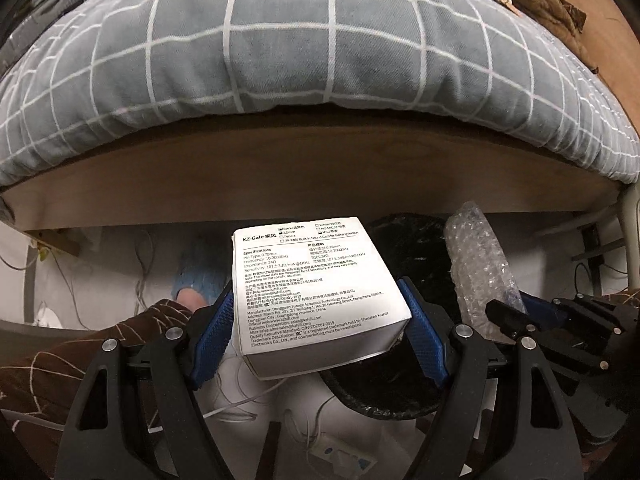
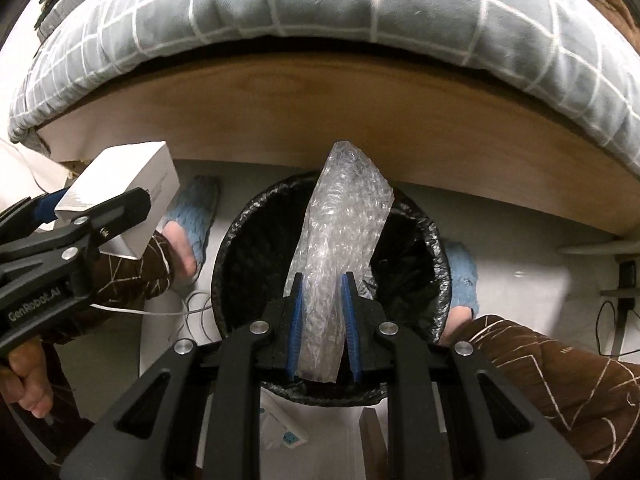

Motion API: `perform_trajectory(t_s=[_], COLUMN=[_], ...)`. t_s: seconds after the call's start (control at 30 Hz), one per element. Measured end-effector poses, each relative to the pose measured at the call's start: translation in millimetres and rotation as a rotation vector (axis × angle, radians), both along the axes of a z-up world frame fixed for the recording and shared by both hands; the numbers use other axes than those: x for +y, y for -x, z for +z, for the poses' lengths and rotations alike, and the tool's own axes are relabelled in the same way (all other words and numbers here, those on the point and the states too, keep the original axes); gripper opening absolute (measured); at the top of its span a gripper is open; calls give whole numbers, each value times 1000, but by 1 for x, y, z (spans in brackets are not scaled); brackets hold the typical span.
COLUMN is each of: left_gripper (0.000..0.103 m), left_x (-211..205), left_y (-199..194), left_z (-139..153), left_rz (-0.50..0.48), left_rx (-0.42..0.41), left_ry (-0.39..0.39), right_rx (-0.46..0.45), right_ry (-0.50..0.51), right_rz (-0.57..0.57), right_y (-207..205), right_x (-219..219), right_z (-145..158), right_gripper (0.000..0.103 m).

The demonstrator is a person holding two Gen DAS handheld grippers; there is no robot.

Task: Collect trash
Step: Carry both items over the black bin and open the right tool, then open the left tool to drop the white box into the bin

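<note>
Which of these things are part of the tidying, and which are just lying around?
Part of the job:
- white printed cardboard box, in left claw
- clear bubble wrap piece, in right claw
- round bin with black liner

Lying about:
- grey checked bedding
- blue slippers
- white cable

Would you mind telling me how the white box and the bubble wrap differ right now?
The white box is rigid, opaque and printed with text; the bubble wrap is clear, crumpled and soft. The left hand-held gripper clamps the box with jaws wide, while the right hand-held gripper pinches the wrap narrowly. The wrap hangs over the black-lined bin; the box sits beside it. Both are held.
</note>
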State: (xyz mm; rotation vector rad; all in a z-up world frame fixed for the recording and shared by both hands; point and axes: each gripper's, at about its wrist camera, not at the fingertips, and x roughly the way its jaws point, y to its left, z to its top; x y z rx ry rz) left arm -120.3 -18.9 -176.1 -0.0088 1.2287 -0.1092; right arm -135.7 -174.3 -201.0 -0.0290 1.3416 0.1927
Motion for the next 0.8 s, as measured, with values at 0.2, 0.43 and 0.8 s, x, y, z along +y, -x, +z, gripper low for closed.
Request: perform_trajectory(t_s=[0.2,0.43,0.8], left_gripper=[76,76,76], left_x=[-4,-22,-59], left_y=[1,-3,-3], left_z=[-2,4,11], left_rz=[-3,-42,-106], left_rx=[3,1,1], left_ry=[-1,-2,6], right_rx=[-26,-97,-189], right_ry=[27,62,94], right_rz=[-9,-74,-196], right_y=[0,-2,1], right_x=[-2,-33,-87], right_z=[4,20,53], right_gripper=[43,74,94])
